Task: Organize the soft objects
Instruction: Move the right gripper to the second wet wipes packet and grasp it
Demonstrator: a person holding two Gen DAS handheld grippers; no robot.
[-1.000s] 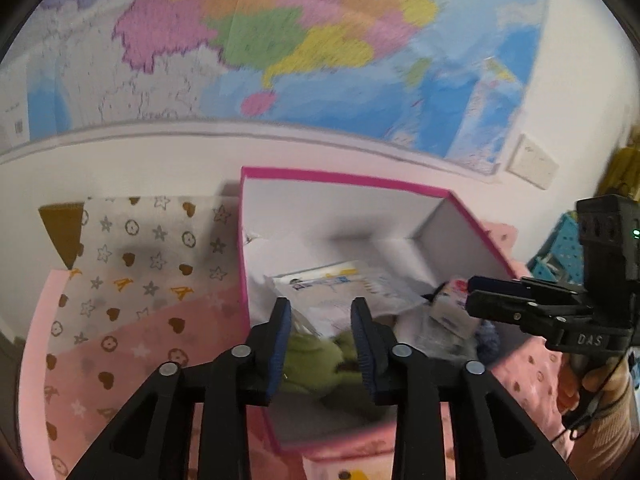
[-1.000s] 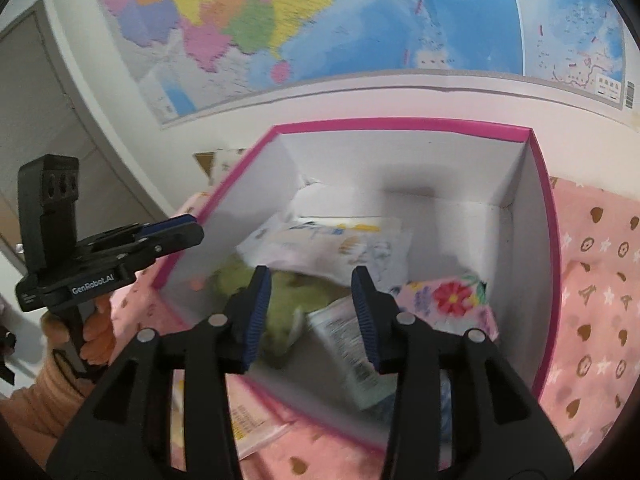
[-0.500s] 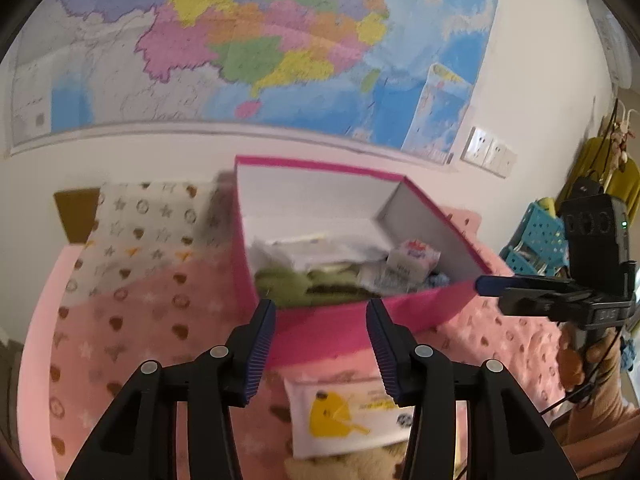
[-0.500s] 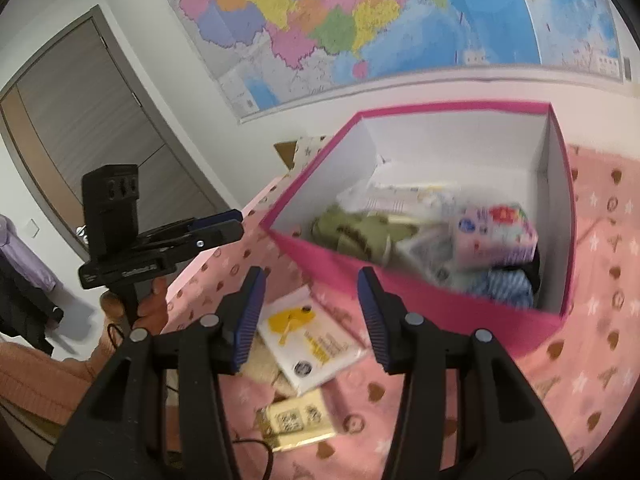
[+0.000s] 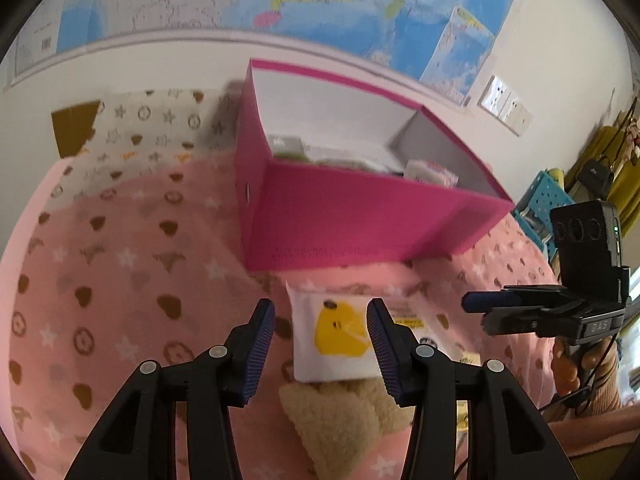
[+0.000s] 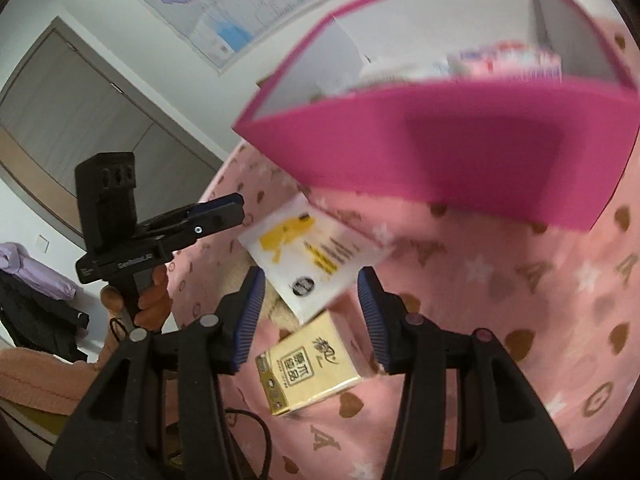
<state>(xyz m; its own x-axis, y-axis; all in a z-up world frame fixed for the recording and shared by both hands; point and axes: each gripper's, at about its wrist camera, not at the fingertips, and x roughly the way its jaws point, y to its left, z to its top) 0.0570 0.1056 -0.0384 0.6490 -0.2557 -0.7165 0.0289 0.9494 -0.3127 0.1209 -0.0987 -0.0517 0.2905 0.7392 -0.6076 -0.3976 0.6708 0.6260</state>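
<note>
A pink box (image 5: 360,216) stands on the pink blanket and holds several soft packs; it also shows in the right wrist view (image 6: 460,148). In front of it lies a white wipes pack with a yellow duck (image 5: 336,336), also in the right wrist view (image 6: 316,256), resting on a beige plush toy (image 5: 336,420). A gold tissue pack (image 6: 304,364) lies beside them. My left gripper (image 5: 320,344) is open and empty, just above the wipes pack. My right gripper (image 6: 310,316) is open and empty, above the wipes pack and the gold pack.
A pink blanket with hearts and stars (image 5: 120,280) covers the surface. A map hangs on the wall (image 5: 320,0) behind the box. A blue crate (image 5: 548,200) stands at the right. A grey door (image 6: 72,100) is at the left.
Both grippers have pulled back out of the box and dropped low in front of it. Both jaws have opened wider. The wipes pack, plush and gold pack have come into view.
</note>
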